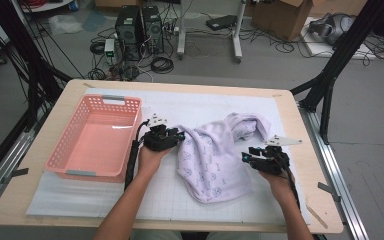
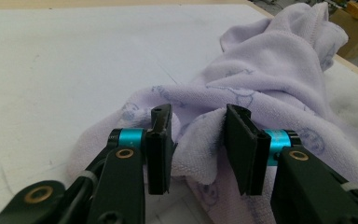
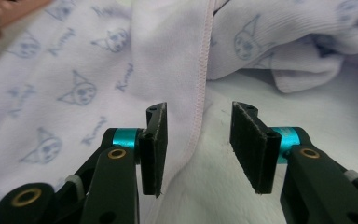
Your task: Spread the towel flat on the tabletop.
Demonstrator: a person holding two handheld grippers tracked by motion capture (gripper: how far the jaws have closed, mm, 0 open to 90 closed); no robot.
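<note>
The crumpled lilac terry towel (image 1: 215, 155), printed with blue cat faces and an unclear script word, lies mid-tabletop (image 1: 55, 135). The left claw (image 2: 198, 144) stands part open around a towel fold; the right claw (image 3: 198, 144) gapes beside its stitched hem.

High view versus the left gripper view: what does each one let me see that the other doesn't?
The high view alone takes in the pink basket left of the work, both of the person's forearms, the right gripper and the cluttered floor beyond the table. The left gripper view alone gives the close look: a fold of cloth bunched between the open jaws, and its faint printed pattern. Both share the lavender towel, the left gripper and the white mat.
</note>
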